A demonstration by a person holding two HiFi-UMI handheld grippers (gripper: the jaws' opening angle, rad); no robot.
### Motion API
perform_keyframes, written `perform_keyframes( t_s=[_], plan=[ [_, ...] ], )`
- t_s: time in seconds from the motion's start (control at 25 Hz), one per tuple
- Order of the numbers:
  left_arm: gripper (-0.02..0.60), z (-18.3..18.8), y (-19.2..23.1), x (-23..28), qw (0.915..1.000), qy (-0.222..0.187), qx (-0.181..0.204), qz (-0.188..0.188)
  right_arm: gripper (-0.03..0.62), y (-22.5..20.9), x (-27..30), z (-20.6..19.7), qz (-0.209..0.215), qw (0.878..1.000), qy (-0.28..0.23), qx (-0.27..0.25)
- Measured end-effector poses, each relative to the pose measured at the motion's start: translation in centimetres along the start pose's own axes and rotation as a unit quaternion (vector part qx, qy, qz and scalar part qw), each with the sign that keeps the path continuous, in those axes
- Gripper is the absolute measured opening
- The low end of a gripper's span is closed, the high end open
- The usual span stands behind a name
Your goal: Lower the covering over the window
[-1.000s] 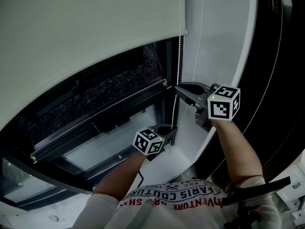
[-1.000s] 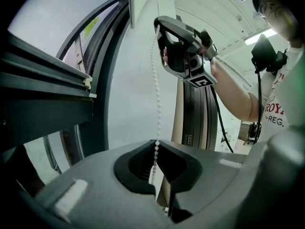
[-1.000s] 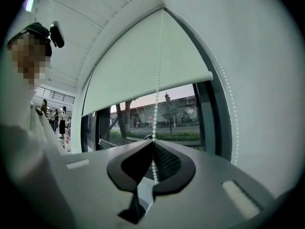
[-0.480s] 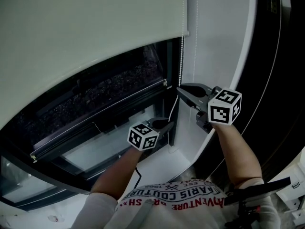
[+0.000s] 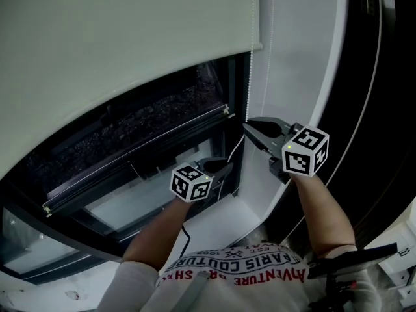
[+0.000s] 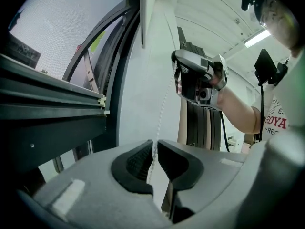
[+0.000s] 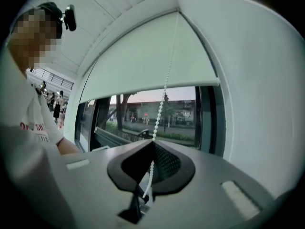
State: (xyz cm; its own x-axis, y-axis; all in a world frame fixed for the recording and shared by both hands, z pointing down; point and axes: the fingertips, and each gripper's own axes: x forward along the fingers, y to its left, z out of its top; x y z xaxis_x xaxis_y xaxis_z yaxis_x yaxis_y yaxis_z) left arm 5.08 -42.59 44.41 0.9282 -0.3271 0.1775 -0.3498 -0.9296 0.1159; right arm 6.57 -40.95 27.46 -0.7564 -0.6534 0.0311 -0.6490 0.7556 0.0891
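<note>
A pale roller blind [image 5: 130, 38] covers the upper part of the window, and its lower edge shows in the right gripper view [image 7: 152, 66]. Its white bead chain [image 5: 248, 90] hangs at the right side of the frame. My right gripper [image 5: 250, 127] is shut on the bead chain [image 7: 161, 109], its jaws [image 7: 153, 144] pinched together on the beads. Lower down, my left gripper [image 5: 227, 166] has just been opening. A narrow gap shows between its jaws [image 6: 154, 146], and the bead chain [image 6: 164, 97] runs loosely through it. The right gripper [image 6: 190, 75] sits above it on the chain.
The dark window frame [image 5: 130, 148] and a tilted sash lie below the blind. A white side wall [image 5: 292, 57] and a white sill [image 5: 240, 213] close in the corner by the chain. A dark panel [image 5: 383, 109] stands at the right.
My left gripper has let go of the chain and risen a little toward the right gripper. The right gripper has stayed shut on the chain in nearly the same place.
</note>
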Motion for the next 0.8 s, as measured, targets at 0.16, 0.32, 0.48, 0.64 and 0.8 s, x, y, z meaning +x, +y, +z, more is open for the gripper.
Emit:
perform_keyframes(
  t_s=[0.16, 0.32, 0.48, 0.64, 0.8],
  plan=[
    [0.035, -1.2, -0.8, 0.3, 0.9999, 0.010, -0.006, -0.002, 0.005, 0.3, 0.2, -4.4, 0.001, 0.999, 0.028, 0.029],
    [0.035, -3.0, -1.2, 0.7, 0.9996, 0.023, -0.017, -0.005, 0.005, 0.7, 0.4, -8.5, -0.001, 0.997, 0.073, 0.027],
    [0.035, -4.9, -1.2, 1.0, 0.9992, 0.029, -0.027, -0.005, 0.005, 1.8, 1.0, -14.3, 0.007, 0.992, 0.113, 0.063],
    [0.035, -6.2, -1.4, 0.9, 0.9987, 0.035, -0.037, -0.010, 0.005, 2.1, 0.8, -17.0, -0.003, 0.990, 0.116, 0.082],
    [0.035, -5.0, -0.8, 0.4, 0.9991, 0.015, -0.041, -0.003, 0.005, 2.0, 0.6, -18.9, -0.011, 0.988, 0.137, 0.069]
  ],
)
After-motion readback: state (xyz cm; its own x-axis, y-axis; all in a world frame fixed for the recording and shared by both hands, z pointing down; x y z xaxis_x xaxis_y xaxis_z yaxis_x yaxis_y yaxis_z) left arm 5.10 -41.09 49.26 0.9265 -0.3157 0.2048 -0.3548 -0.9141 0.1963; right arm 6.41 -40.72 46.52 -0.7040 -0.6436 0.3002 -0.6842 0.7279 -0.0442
